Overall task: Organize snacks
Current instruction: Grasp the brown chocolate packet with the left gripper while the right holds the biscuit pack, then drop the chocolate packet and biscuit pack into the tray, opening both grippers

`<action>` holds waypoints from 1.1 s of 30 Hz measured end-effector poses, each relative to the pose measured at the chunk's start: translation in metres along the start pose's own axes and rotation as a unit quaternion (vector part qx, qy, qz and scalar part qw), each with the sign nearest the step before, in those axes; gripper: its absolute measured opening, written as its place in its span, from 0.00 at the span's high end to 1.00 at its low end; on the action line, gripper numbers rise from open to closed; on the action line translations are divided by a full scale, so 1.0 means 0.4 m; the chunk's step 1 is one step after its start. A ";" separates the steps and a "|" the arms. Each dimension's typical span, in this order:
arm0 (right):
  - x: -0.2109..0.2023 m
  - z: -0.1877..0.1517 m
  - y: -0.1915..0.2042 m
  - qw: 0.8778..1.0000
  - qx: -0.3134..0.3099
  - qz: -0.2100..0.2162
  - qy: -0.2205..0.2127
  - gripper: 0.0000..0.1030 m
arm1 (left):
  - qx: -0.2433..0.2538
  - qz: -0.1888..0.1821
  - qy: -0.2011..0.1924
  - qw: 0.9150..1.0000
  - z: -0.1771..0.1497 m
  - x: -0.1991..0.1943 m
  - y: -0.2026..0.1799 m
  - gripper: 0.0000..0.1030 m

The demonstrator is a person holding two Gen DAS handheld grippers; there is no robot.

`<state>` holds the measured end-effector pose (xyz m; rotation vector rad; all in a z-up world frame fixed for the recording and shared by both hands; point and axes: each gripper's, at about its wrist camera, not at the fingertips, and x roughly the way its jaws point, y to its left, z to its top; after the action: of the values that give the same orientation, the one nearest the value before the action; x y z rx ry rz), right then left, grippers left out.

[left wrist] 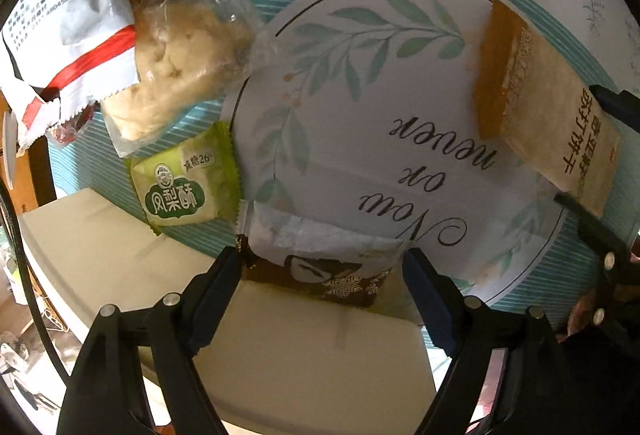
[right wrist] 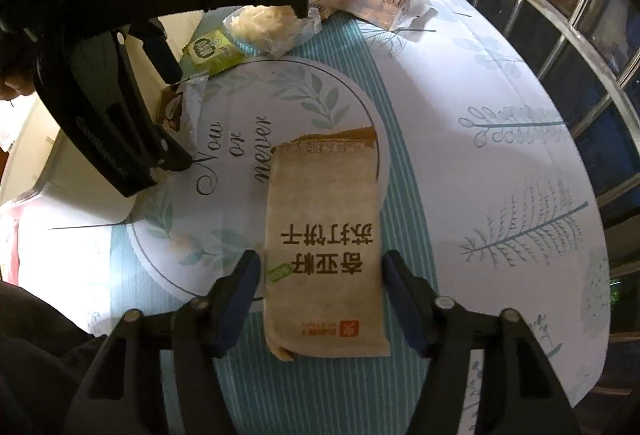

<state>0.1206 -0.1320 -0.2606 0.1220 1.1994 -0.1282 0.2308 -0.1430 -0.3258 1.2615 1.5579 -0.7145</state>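
On the table lies a pale tablecloth with teal stripes and leaf prints, and in its middle a white round patch carries the words "Now or never". The left gripper has its jaws spread on both sides of a brown and white snack packet with a snowflake pattern; in the left wrist view the left finger seems to touch the packet's edge, while a gap shows beside the right finger, so the jaws are open and not gripping it. This packet lies at the rim of the round patch, near the tablecloth's edge, where a plain cream surface begins. The right gripper stands over a long beige cracker packet with dark Chinese characters, which lies flat, partly on the round patch and partly on the striped band — its jaws are open, one finger on each side, with a small gap to the packet on both sides. Toward the far edge of the tablecloth there is a group of other snacks: a small green square packet, a pale bun in clear plastic wrap just beside it, and a white wrapper with a red stripe touching the bun. In the right wrist view metal window bars stand beyond the table's right edge.
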 end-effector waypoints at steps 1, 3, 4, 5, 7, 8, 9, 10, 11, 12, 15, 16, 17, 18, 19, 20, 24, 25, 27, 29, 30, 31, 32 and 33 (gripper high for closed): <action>0.000 0.000 0.000 1.000 -0.001 -0.001 0.000 0.44 | 0.000 -0.005 -0.002 1.000 0.000 -0.001 0.005 0.24; 0.000 0.000 -0.003 1.000 -0.002 -0.001 0.002 0.46 | 0.000 -0.017 -0.005 1.000 -0.012 0.006 0.029 0.27; 0.001 0.001 -0.004 1.000 -0.002 -0.001 0.003 0.46 | 0.000 -0.021 -0.009 1.000 -0.019 0.013 0.040 0.28; -0.001 0.001 -0.003 1.000 -0.001 0.000 0.006 0.46 | 0.000 -0.024 -0.010 1.000 -0.020 0.014 0.042 0.29; 0.000 0.004 -0.005 1.000 -0.003 0.001 0.011 0.47 | 0.001 -0.030 -0.014 0.999 -0.031 0.020 0.053 0.30; 0.000 0.006 -0.005 1.000 -0.003 0.002 0.014 0.47 | 0.003 -0.035 -0.017 0.999 -0.033 0.020 0.054 0.34; 0.001 0.009 -0.007 1.000 -0.003 0.004 0.017 0.47 | 0.002 -0.042 -0.018 0.999 -0.041 0.022 0.055 0.39; 0.001 0.011 -0.010 1.000 0.000 0.007 0.019 0.47 | 0.000 -0.049 -0.019 0.999 -0.049 0.018 0.059 0.45; 0.002 0.014 -0.016 1.000 0.006 0.011 0.021 0.48 | 0.000 -0.049 -0.023 0.999 -0.052 0.016 0.061 0.48; 0.003 0.018 -0.022 1.000 0.011 0.013 0.023 0.48 | 0.000 -0.048 -0.025 0.999 -0.053 0.017 0.062 0.49; 0.006 0.028 -0.031 0.999 0.023 0.021 0.032 0.48 | -0.009 -0.049 -0.032 0.998 -0.062 0.014 0.075 0.57; 0.005 0.030 -0.032 0.999 0.026 0.023 0.036 0.48 | -0.012 -0.050 -0.033 0.998 -0.063 0.010 0.082 0.60; 0.006 0.035 -0.035 0.998 0.029 0.027 0.042 0.48 | -0.014 -0.051 -0.035 0.998 -0.065 0.009 0.086 0.61; 0.007 0.038 -0.038 0.998 0.032 0.030 0.045 0.48 | -0.016 -0.051 -0.037 0.998 -0.067 0.008 0.090 0.62; 0.006 0.041 -0.041 0.998 0.035 0.032 0.048 0.48 | -0.018 -0.051 -0.038 0.998 -0.069 0.007 0.092 0.63; 0.005 0.045 -0.045 0.997 0.040 0.036 0.051 0.48 | -0.021 -0.050 -0.039 0.998 -0.071 0.005 0.096 0.65; 0.001 0.058 -0.063 0.995 0.059 0.051 0.062 0.48 | -0.035 -0.052 -0.045 0.997 -0.081 -0.016 0.107 0.71; -0.002 0.059 -0.067 0.994 0.064 0.058 0.061 0.49 | -0.037 -0.053 -0.045 0.997 -0.081 -0.013 0.113 0.72; -0.011 0.062 -0.073 0.993 0.075 0.071 0.060 0.48 | -0.050 -0.057 -0.047 0.996 -0.088 -0.016 0.124 0.73; -0.019 0.068 -0.079 0.992 0.080 0.074 0.061 0.49 | -0.059 -0.059 -0.050 0.995 -0.091 -0.023 0.135 0.74; -0.023 0.070 -0.081 0.992 0.082 0.075 0.060 0.49 | -0.064 -0.059 -0.053 0.995 -0.094 -0.031 0.141 0.74; -0.029 0.071 -0.084 0.992 0.084 0.077 0.057 0.48 | -0.067 -0.061 -0.057 0.994 -0.096 -0.040 0.148 0.74; -0.040 0.071 -0.087 0.992 0.086 0.077 0.053 0.49 | -0.071 -0.063 -0.064 0.993 -0.098 -0.053 0.149 0.74; -0.048 0.071 -0.089 0.992 0.087 0.077 0.050 0.49 | -0.076 -0.066 -0.071 0.992 -0.101 -0.067 0.152 0.74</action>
<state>0.1341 -0.1709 -0.2335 0.3766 1.2736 -0.0925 0.2753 -0.0999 -0.2788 0.9815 1.5578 -0.7385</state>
